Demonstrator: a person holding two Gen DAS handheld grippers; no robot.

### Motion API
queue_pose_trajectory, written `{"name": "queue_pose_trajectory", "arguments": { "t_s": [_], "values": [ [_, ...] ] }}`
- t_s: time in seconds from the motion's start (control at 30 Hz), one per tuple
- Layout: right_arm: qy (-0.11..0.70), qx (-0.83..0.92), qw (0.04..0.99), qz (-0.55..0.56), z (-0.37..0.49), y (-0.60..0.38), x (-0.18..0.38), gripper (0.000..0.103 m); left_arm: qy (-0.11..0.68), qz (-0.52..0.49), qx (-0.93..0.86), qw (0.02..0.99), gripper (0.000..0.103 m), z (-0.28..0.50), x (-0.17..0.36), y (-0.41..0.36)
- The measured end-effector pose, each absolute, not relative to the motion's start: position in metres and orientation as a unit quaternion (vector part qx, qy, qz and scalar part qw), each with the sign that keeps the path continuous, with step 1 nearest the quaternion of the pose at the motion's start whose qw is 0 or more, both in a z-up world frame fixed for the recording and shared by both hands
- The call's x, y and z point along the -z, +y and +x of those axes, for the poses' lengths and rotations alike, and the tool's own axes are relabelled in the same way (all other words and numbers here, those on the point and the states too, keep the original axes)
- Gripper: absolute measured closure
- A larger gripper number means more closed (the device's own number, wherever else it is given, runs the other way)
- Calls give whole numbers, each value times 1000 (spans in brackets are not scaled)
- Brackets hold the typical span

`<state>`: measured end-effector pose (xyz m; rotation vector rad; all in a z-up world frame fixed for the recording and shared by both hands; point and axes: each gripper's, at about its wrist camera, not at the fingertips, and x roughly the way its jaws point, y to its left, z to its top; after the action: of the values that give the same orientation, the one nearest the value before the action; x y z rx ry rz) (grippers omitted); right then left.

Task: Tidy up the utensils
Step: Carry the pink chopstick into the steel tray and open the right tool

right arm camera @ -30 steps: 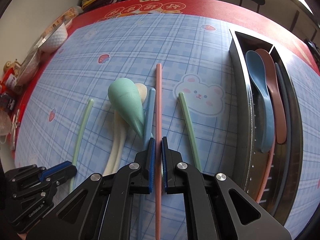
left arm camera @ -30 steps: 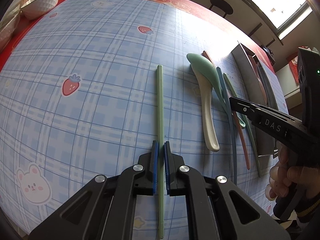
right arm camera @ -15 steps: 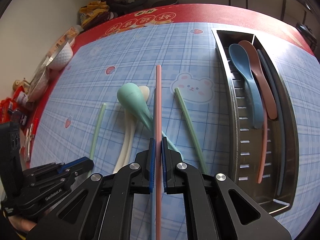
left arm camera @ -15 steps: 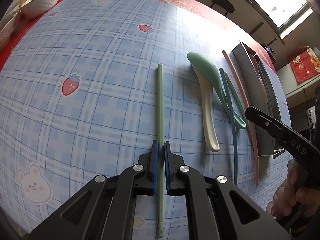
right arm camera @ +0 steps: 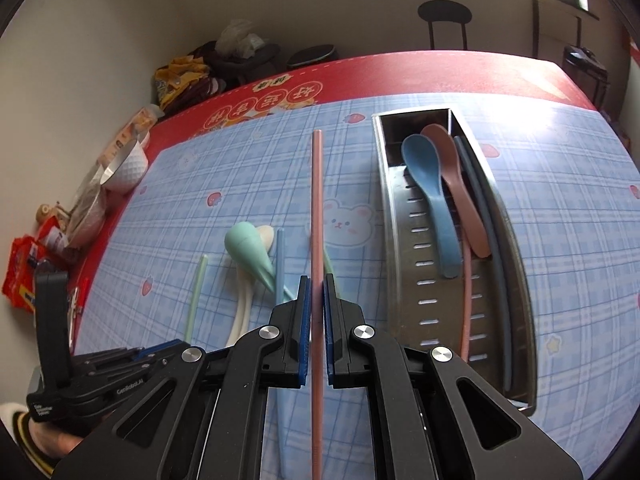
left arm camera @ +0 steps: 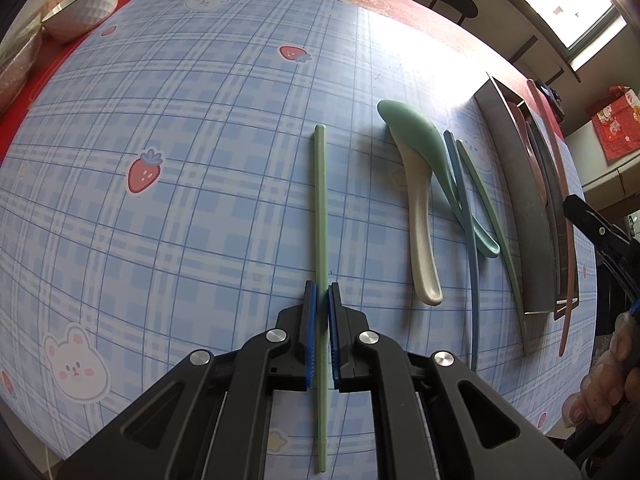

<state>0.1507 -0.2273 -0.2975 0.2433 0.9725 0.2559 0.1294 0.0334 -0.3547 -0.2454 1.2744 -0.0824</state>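
Both tools are clenched on chopsticks: the right tool [right arm camera: 316, 312] carries a pink chopstick [right arm camera: 317, 208], lifted at frame centre; the left tool [left arm camera: 322, 320] grips a green chopstick [left arm camera: 320, 208] on the surface [left arm camera: 200, 200]. Next, I'd guess, the pink one goes rightward into the tray [right arm camera: 404, 248], lengthwise.

The right gripper [right arm camera: 316, 300] has carried the pink chopstick [right arm camera: 317, 208] up off the table

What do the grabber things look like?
Both grippers, left and right, are black, with blue pads inside the fingers, silver round bolts and cut-out holes. The left one has small white lettering on its side. A striped cuff shows.
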Motion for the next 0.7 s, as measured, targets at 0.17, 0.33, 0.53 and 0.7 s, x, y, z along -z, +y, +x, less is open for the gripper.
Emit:
{"name": "queue_pose_trajectory", "arguments": {
  "t_s": [0.17,0.33,0.53,0.7],
  "values": [
    [460,-65,876,128,165,-265,299,97,593,-110,33,797,95,129,354,32],
    [467,-45,876,110,178,-283,305,97,592,-106,28,798,95,128,353,28],
    [489,-23,869,75,192,-286,319,97,592,-106,26,799,95,129,354,29],
    [507,-11,861,43,198,-286,329,97,591,-109,26,799,95,129,355,28]
  ]
}}
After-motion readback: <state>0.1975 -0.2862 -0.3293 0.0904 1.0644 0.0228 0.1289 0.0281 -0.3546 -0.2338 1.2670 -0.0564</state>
